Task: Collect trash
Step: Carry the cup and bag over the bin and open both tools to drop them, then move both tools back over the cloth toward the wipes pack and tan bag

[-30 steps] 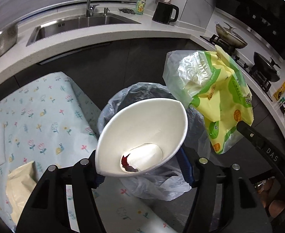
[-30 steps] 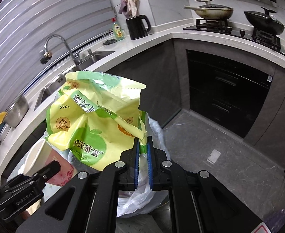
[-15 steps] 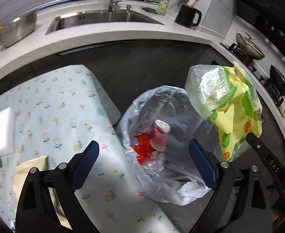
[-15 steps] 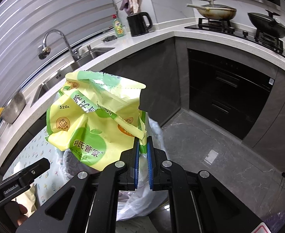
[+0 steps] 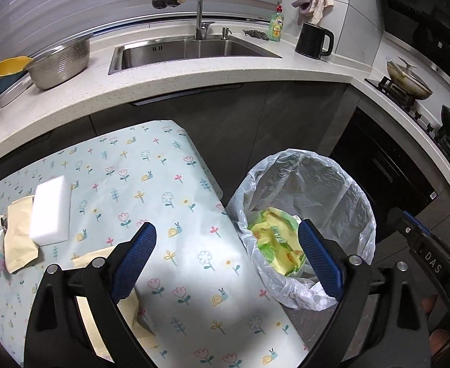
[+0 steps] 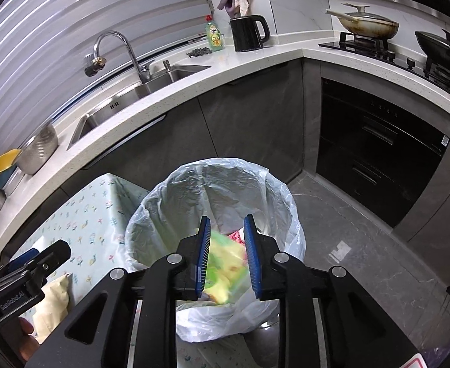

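Right gripper [image 6: 227, 256] opening, nothing clamped; yellow-green snack wrapper [image 6: 225, 263] below it, inside bin liner [image 6: 176, 211]. Left gripper [image 5: 226, 259] wide, empty. Remaining beige paper wrapper [image 5: 17, 230] left of it on table [image 5: 169, 214]: light, crumply, thin; best pinched at raised edge.

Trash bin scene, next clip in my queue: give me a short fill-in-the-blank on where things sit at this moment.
1. The yellow-green wrapper lies inside the ____ with the clear liner.
2. The white sponge block rests on the ____ tablecloth.
3. The right gripper hangs over the bin, jaws opening, and holds ____.
4. The black kettle stands on the counter to the ____ of the sink in the left wrist view.

Missing words: trash bin; floral; nothing; right
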A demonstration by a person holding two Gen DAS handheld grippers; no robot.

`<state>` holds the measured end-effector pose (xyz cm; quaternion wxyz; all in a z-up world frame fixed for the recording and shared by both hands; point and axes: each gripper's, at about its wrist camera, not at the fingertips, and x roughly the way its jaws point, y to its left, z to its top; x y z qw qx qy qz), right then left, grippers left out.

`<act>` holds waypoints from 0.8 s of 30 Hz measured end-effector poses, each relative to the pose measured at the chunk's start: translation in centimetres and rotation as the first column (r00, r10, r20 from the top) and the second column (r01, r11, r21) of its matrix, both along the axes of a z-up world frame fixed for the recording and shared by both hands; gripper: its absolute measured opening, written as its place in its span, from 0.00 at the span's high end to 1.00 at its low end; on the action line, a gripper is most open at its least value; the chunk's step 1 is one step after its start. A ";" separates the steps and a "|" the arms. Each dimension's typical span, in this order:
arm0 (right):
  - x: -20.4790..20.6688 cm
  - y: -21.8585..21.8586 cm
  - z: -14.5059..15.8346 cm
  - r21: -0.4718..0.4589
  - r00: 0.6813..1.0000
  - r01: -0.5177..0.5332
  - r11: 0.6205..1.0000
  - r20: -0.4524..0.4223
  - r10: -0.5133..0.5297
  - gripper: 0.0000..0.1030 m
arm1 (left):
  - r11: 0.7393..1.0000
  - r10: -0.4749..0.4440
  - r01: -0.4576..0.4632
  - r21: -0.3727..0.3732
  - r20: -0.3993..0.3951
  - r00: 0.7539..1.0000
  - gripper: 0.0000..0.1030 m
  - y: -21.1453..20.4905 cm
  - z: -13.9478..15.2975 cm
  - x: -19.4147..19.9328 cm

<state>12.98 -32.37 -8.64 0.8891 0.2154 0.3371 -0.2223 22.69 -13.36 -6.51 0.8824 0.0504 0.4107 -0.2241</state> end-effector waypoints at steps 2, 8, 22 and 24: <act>-0.1 0.6 0.5 -0.005 1.000 -0.007 1.000 0.004 0.007 0.76 | 1.000 0.006 -0.006 0.003 0.008 1.000 0.13 0.5 0.3 -0.4; -0.8 3.2 2.2 -0.019 0.999 -0.042 0.999 0.023 0.042 0.69 | 1.000 0.031 -0.031 0.004 0.030 0.999 0.13 2.6 1.5 -1.7; -1.6 12.0 5.1 -0.043 0.983 -0.177 0.983 0.047 0.179 0.54 | 0.992 0.128 -0.129 0.014 0.074 0.989 0.12 10.5 3.7 -4.6; -1.6 13.2 5.3 -0.044 0.979 -0.197 0.979 0.046 0.199 0.54 | 0.989 0.146 -0.148 0.017 0.080 0.986 0.11 12.0 3.8 -5.1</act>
